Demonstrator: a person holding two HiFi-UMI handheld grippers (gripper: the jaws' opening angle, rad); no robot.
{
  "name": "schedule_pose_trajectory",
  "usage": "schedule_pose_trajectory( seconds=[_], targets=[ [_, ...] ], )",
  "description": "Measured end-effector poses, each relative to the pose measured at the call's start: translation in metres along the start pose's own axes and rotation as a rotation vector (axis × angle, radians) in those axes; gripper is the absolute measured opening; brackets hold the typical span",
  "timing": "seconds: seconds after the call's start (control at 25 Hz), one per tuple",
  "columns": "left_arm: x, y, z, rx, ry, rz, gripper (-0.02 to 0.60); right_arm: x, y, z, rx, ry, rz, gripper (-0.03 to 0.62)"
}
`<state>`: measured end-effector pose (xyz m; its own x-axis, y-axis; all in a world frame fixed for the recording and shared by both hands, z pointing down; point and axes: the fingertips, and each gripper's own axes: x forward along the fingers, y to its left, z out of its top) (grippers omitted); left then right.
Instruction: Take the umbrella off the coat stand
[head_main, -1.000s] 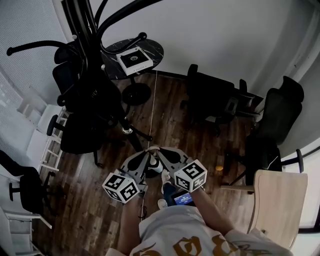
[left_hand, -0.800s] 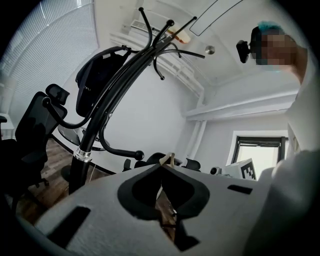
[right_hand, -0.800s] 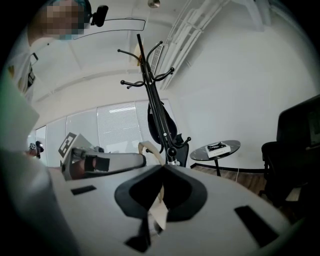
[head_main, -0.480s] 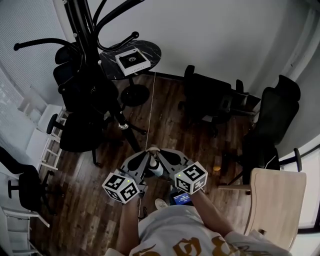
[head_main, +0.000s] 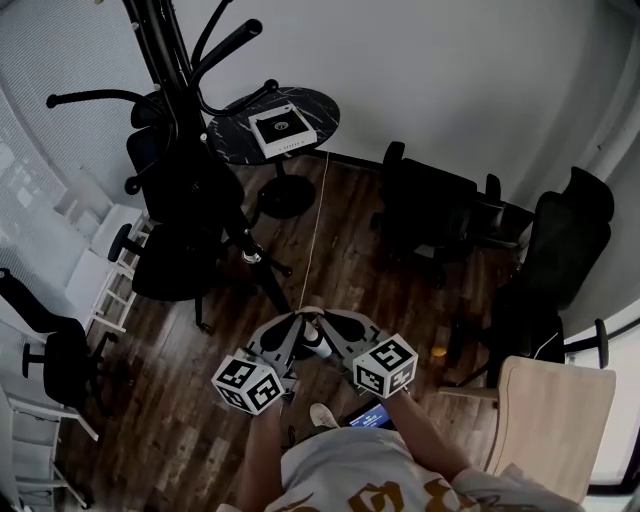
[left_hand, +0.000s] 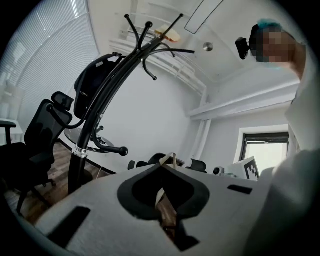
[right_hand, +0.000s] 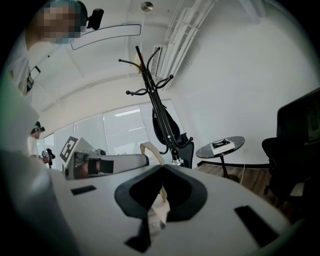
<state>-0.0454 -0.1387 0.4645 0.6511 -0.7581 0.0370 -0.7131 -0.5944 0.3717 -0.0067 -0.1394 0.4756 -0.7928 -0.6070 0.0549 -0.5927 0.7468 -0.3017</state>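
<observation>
The left gripper and right gripper are side by side, both with jaws closed. The coat stand is at eleven o'clock.

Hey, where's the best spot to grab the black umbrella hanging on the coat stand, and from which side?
Probably near the top of the umbrella, just below where it hangs on the coat stand, coming from the side away from the stand. It hangs close against the stand, and the hooks curve upward, so a claw closed there can lift it up and off.
</observation>
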Motion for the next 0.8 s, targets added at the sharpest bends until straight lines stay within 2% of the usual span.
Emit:
schedule_pose_trajectory(
  seconds=[0.2,0.36,0.6,0.8],
  targets=[
    [-0.003,-0.017,0.002,0.027,-0.022,0.042,0.021,-0.020,0.003,0.004,-0.007,0.016,0.026,0.018],
    [-0.001,-0.034,0.000,0.019,-0.048,0.051,0.021,-0.037,0.003,0.007,-0.014,0.016,0.047,0.018],
    [0.000,-0.058,-0.003,0.026,-0.056,0.061,0.023,-0.058,0.005,0.014,-0.026,0.020,0.058,0.018],
    [0.004,-0.075,-0.016,0.017,-0.031,0.062,0.021,-0.075,0.000,0.010,-0.001,0.032,0.049,0.017]
  ],
)
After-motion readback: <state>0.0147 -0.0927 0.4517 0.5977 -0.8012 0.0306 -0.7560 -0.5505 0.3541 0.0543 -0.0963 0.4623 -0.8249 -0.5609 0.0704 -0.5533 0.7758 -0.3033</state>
